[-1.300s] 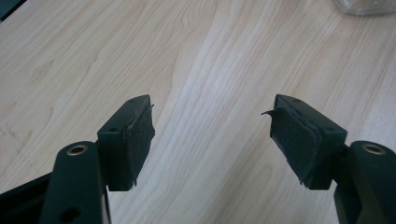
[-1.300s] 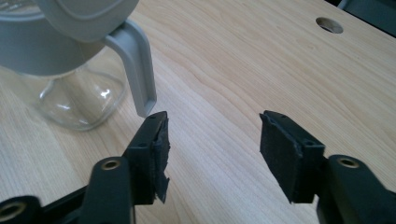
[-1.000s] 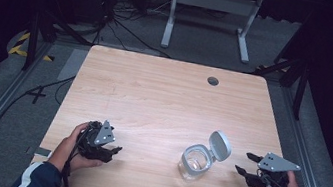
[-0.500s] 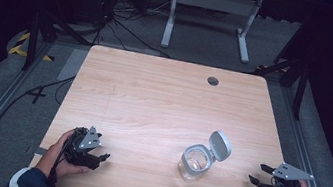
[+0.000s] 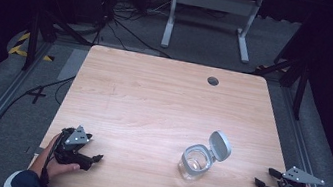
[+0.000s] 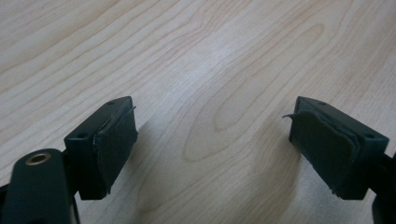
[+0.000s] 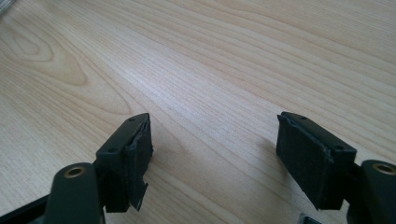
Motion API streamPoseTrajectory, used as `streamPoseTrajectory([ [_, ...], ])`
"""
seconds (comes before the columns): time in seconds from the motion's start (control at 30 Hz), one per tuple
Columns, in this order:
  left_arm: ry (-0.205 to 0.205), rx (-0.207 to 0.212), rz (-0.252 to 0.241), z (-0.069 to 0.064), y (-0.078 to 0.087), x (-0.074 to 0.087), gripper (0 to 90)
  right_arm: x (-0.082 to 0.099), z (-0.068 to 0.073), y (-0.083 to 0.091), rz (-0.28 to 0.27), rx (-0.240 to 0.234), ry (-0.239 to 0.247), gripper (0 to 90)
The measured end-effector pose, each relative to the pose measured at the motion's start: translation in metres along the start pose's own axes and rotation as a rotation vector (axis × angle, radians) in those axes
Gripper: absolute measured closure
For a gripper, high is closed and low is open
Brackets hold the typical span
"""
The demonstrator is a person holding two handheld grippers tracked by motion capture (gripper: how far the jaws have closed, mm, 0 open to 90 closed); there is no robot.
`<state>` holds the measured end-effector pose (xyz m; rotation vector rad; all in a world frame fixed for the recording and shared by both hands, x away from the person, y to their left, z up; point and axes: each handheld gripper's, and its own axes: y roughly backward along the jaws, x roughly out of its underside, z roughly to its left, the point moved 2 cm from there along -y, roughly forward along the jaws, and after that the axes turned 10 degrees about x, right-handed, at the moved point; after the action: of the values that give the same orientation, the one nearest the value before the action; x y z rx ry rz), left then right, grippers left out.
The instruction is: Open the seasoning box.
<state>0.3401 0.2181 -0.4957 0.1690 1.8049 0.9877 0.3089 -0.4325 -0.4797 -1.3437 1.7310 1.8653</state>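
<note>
A clear glass jar point(image 5: 195, 162) stands on the wooden table point(image 5: 163, 103) near the front, right of centre, with its grey flip lid point(image 5: 220, 145) tilted up and back. My left gripper point(image 5: 92, 158) rests at the front left corner, held by a hand, open, with only bare wood between its pads point(image 6: 116, 142). My right gripper point(image 5: 263, 178) sits at the front right edge, pointing left toward the jar and well apart from it. It is open too, nothing between its pads point(image 7: 139, 149).
A round cable hole point(image 5: 213, 81) sits near the table's far edge. Beyond the table stand a white frame point(image 5: 208, 9) and loose cables on grey floor. Dark rails run along both table sides.
Both grippers have drawn back toward the table's front corners, the left one leftward and nearer, the right one rightward. The jar has not moved.
</note>
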Motion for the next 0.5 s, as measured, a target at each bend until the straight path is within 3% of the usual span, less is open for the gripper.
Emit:
streamPoseTrajectory([
  [0.5,0.005,-0.012,0.005,-0.0003,0.0003,0.0,14.2,-0.0008,0.0,-0.0014,0.002,0.014,-0.006,25.4],
])
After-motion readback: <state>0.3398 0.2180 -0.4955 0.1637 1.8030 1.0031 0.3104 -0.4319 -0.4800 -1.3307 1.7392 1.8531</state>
